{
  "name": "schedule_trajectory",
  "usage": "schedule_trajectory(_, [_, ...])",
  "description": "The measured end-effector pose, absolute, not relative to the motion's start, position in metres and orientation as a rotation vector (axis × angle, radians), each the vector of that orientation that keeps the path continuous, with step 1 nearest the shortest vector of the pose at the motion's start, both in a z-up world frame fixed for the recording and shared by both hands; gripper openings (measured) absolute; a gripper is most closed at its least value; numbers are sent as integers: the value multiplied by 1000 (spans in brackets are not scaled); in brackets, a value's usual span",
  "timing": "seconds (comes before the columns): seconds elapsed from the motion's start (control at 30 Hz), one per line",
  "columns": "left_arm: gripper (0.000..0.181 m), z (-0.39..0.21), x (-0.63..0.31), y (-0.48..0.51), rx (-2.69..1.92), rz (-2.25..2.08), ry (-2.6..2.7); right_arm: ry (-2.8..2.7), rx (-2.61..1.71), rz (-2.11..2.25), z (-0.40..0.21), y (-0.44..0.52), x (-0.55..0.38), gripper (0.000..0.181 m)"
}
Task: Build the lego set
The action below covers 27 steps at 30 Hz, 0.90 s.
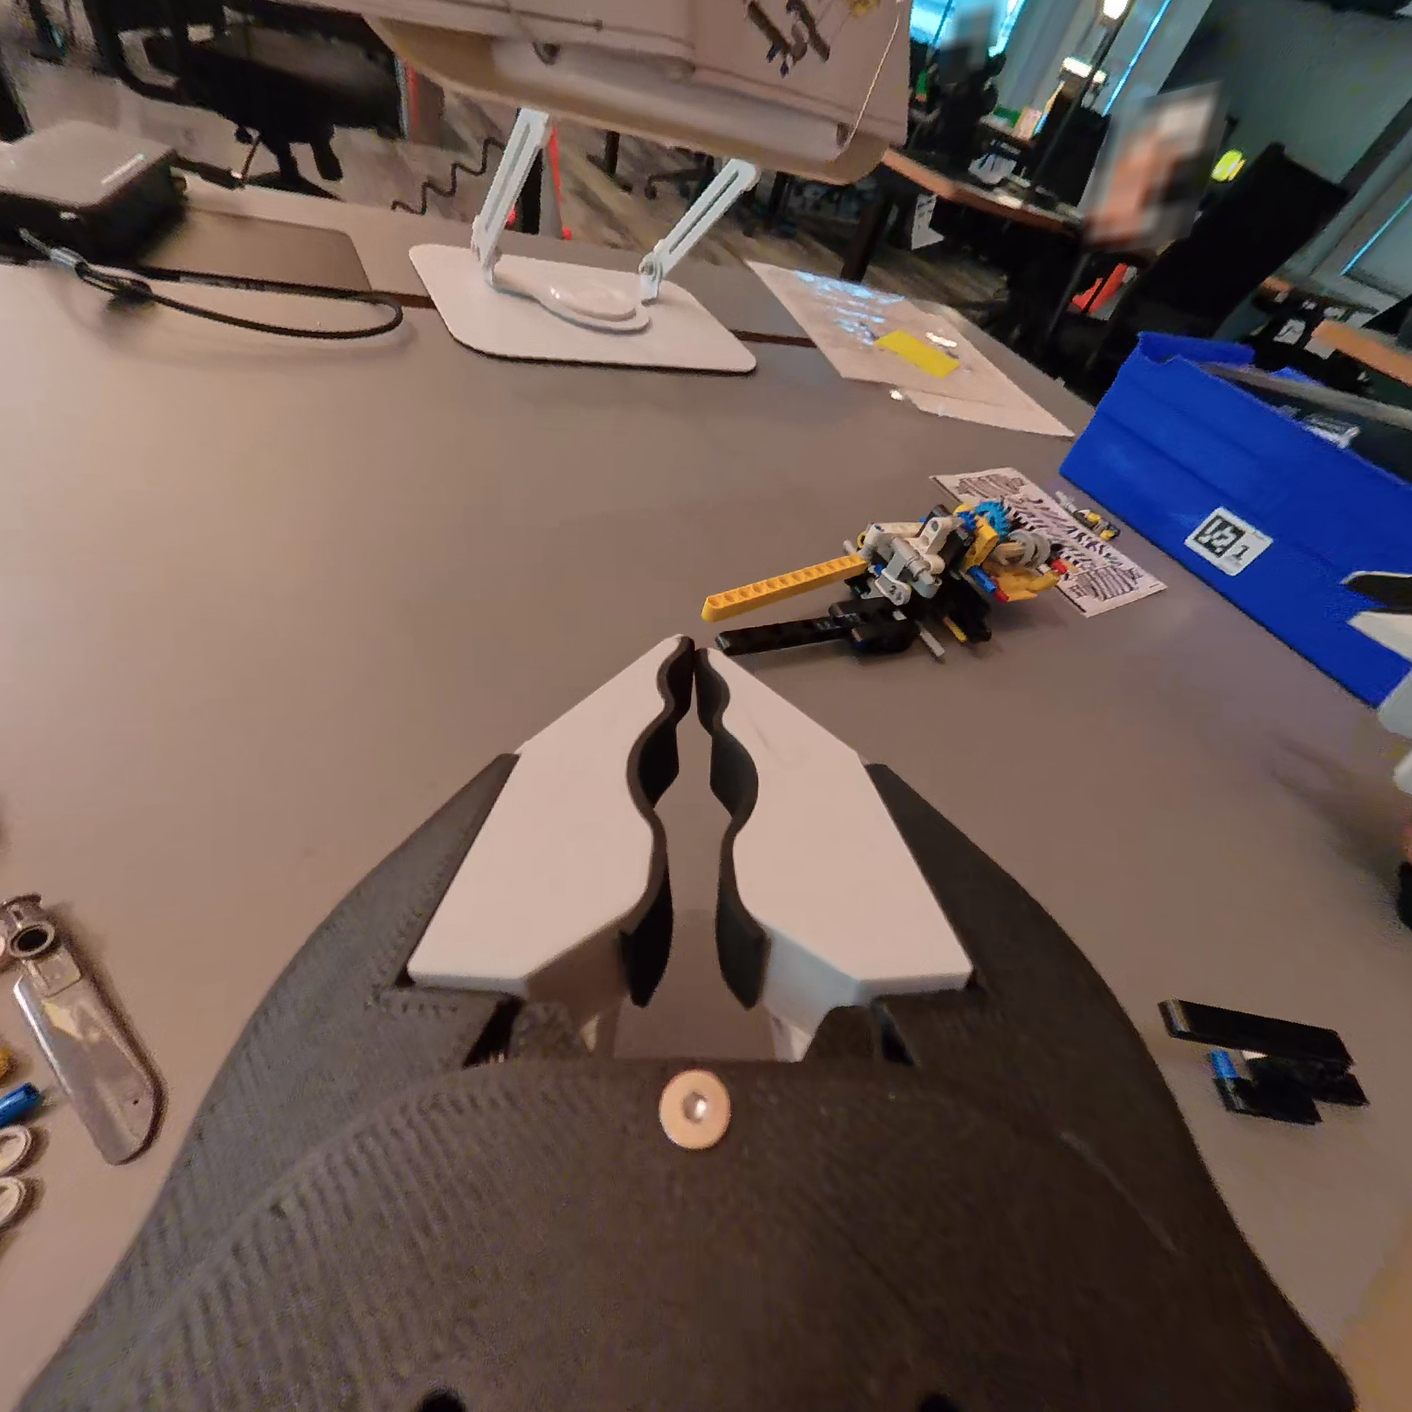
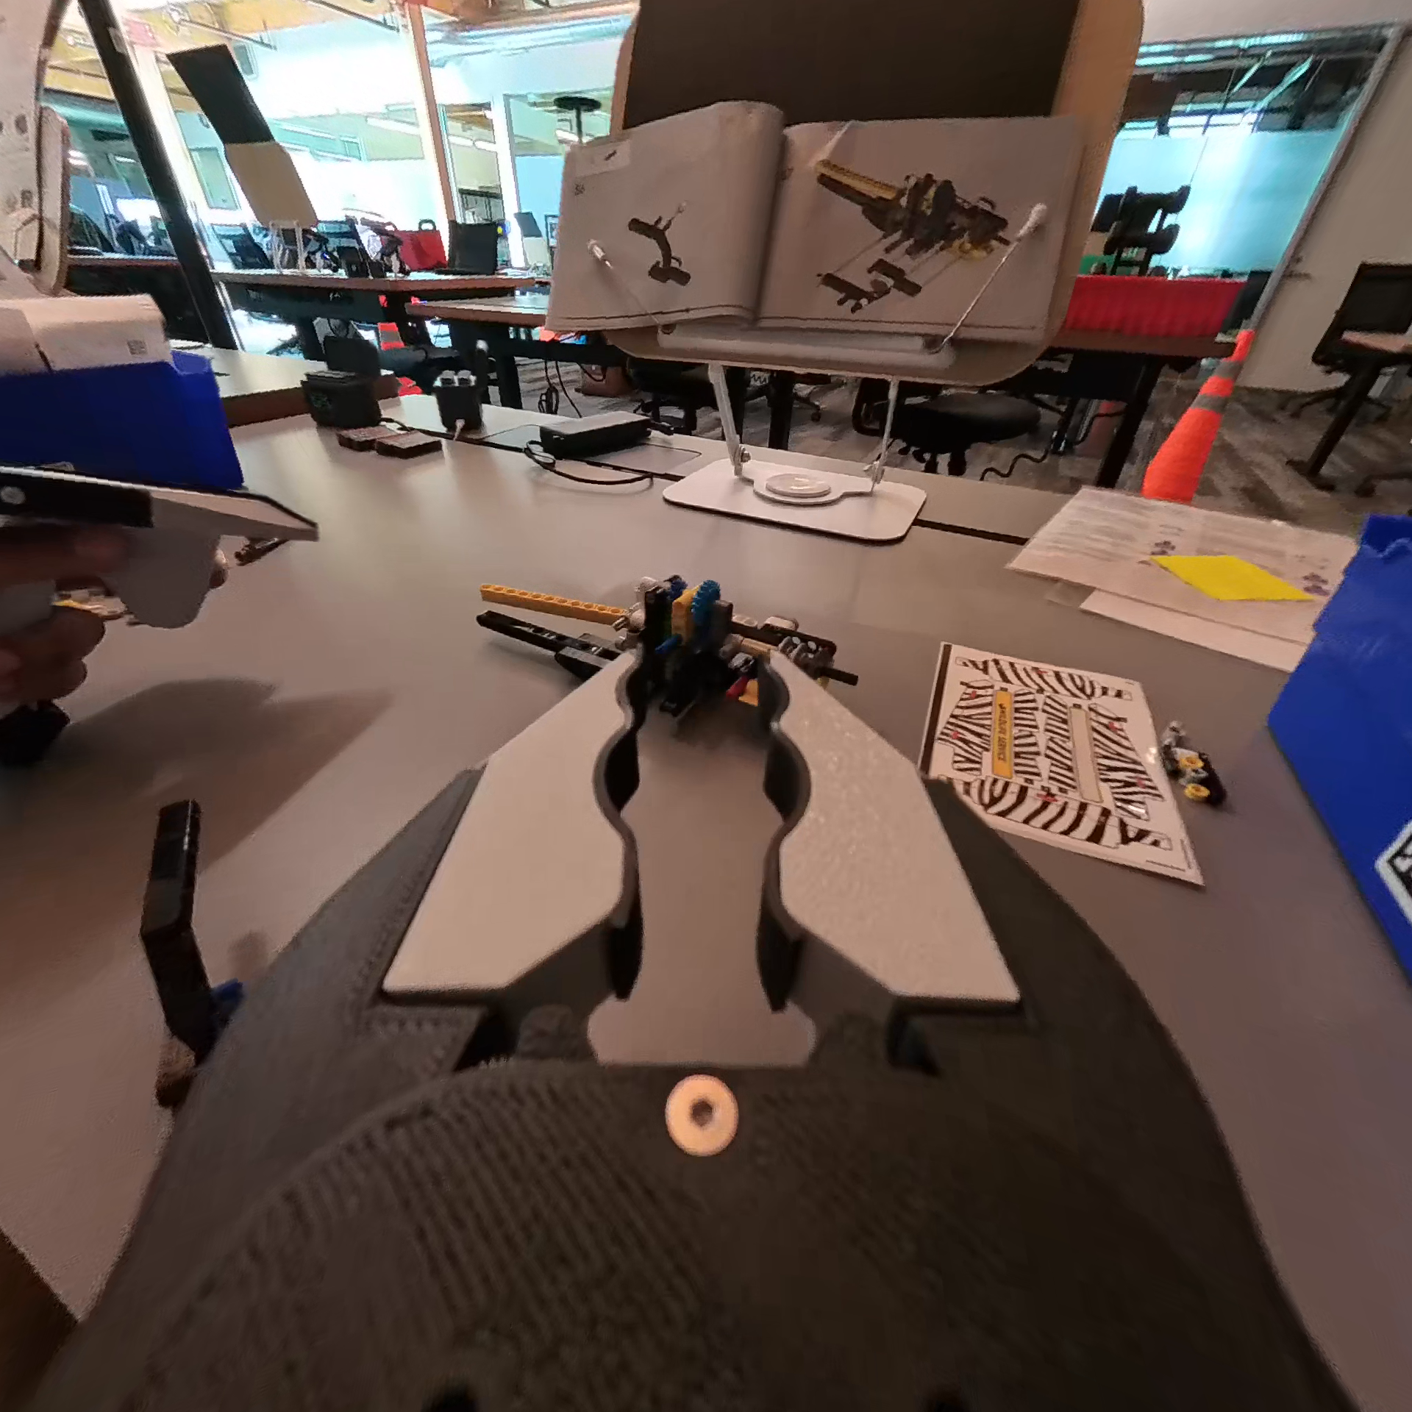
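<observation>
The partly built lego model (image 1: 917, 581), with a long yellow beam, a black beam and a blue gear, lies on the grey table (image 1: 382, 535). My left gripper (image 1: 694, 649) is shut and empty, its tips touching, just short of the model's black beam. In the right wrist view, my right gripper (image 2: 703, 672) is open, and the model (image 2: 688, 634) sits on the table just beyond its tips, apart from them. The open instruction booklet (image 2: 817, 221) rests on a white stand behind the model. The left gripper (image 2: 229, 527) shows at the left of the right wrist view.
A zebra-striped sticker sheet (image 2: 1054, 756) and a few small parts (image 2: 1192, 764) lie right of the model. A blue bin (image 1: 1238, 489) stands at the right. Loose black pieces (image 1: 1261, 1054) lie near me. Several small parts (image 1: 76, 1047) lie at the left. A plastic bag holding a yellow piece (image 2: 1222, 577) lies at the back right. Some 25 cm of space lies between my two pairs of fingers.
</observation>
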<state>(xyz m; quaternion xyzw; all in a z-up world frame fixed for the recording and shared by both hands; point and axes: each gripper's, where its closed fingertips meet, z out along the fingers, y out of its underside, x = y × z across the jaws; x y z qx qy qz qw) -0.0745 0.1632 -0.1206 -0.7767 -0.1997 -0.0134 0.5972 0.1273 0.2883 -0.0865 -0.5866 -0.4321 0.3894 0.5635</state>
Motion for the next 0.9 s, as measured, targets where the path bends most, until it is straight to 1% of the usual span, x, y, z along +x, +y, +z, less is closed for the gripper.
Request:
schedule_trajectory(0.2, [0,-129,-78,173,-1879,56,-454,-999,-1423,992,-87,294,137,27])
schedule_trajectory(0.4, [0,-125,-80,170,-1838,13,-474,-977,-1467,1025,-89,299,138,27])
schedule_trajectory(0.53, [6,-128,-75,170,-1851,-49,-472,-1005,-1463,987,-92,297,135,27])
schedule_trajectory(0.7, [7,-127,-68,172,-1875,20,-407,-1033,-1440,938,-93,294,133,27])
schedule_trajectory(0.9, [9,-131,-58,177,-1932,78,-319,-998,-1465,983,-92,298,136,27])
